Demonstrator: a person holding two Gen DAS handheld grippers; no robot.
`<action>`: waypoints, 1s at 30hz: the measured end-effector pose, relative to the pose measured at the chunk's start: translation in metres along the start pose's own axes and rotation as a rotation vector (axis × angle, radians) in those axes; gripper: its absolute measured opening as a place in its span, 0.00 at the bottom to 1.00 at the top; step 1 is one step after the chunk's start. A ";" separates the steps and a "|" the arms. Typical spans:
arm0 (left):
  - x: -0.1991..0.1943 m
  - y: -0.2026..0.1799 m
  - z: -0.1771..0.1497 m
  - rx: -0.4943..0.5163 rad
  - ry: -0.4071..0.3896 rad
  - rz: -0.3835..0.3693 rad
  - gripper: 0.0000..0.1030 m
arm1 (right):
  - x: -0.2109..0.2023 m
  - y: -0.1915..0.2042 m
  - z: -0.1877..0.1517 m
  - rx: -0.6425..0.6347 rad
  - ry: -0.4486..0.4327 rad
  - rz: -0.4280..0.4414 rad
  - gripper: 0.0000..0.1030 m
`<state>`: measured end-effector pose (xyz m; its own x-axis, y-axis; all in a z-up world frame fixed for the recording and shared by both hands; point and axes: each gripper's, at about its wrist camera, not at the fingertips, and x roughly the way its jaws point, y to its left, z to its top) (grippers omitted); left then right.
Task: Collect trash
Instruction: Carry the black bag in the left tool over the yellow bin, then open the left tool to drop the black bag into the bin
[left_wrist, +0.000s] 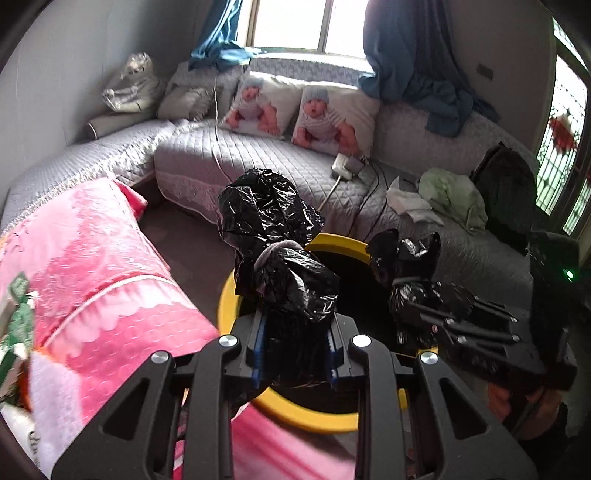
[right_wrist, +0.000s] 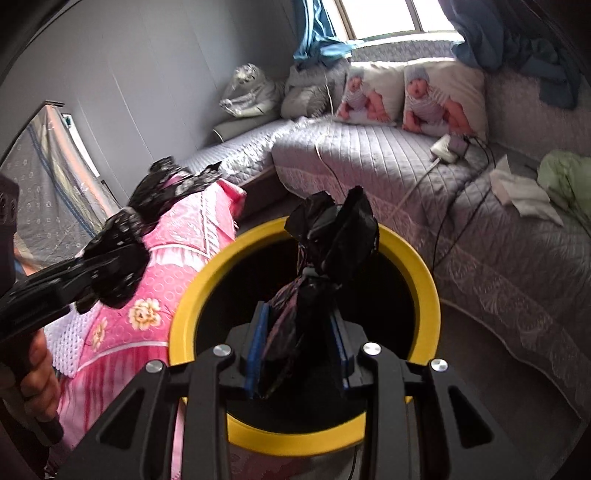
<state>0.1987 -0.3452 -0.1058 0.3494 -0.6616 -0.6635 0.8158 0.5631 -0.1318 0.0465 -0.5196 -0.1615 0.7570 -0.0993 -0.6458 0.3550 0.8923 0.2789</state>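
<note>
Fingers, left: left gripper (left_wrist: 295, 345) has its blue-padded fingers (left_wrist: 259, 347) closed onto a tied black bag (left_wrist: 275, 243); the bag bulges out past the tips, cinched by a pale band (left_wrist: 271, 251) partway up.
Fingers, right: right gripper (right_wrist: 301, 354) has its fingers (right_wrist: 258, 350) pinched onto a smaller black bag (right_wrist: 325, 254); a knotted neck and loose flaps stand beyond the tips.
Landmark: yellow-rimmed bin (right_wrist: 424, 280), round, its mouth dark and open, standing on the floor.
Left bag against bin: held over the bin's near-left rim, partly above the opening; long axis runs forward along the fingers, away from the camera.
Right bag against bin: held directly above the bin's opening; long axis also runs along the fingers, tilted upward.
Nearer to the drop: by my judgement the right gripper, since its bag sits more squarely over the mouth; the left one looks to need a small shift inward from the rim.
Left of bin: pink blanket (left_wrist: 110, 266), just beside the rim.
Beyond bin: grey quilted sofa (left_wrist: 229, 162); two baby-print cushions (left_wrist: 332, 118) at its back; window (left_wrist: 291, 22) behind.
</note>
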 end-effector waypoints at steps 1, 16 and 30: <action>0.006 -0.001 0.001 -0.006 0.008 -0.003 0.23 | 0.003 -0.003 -0.001 0.005 0.010 -0.007 0.28; 0.005 0.027 0.009 -0.163 -0.043 0.034 0.72 | -0.005 -0.021 0.001 0.071 -0.028 -0.101 0.59; -0.179 0.057 0.011 -0.282 -0.427 0.109 0.91 | -0.048 0.017 0.005 0.059 -0.239 0.006 0.91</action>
<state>0.1879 -0.2006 0.0137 0.6303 -0.7014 -0.3328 0.6290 0.7126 -0.3106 0.0189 -0.5015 -0.1215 0.8650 -0.2019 -0.4594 0.3763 0.8666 0.3277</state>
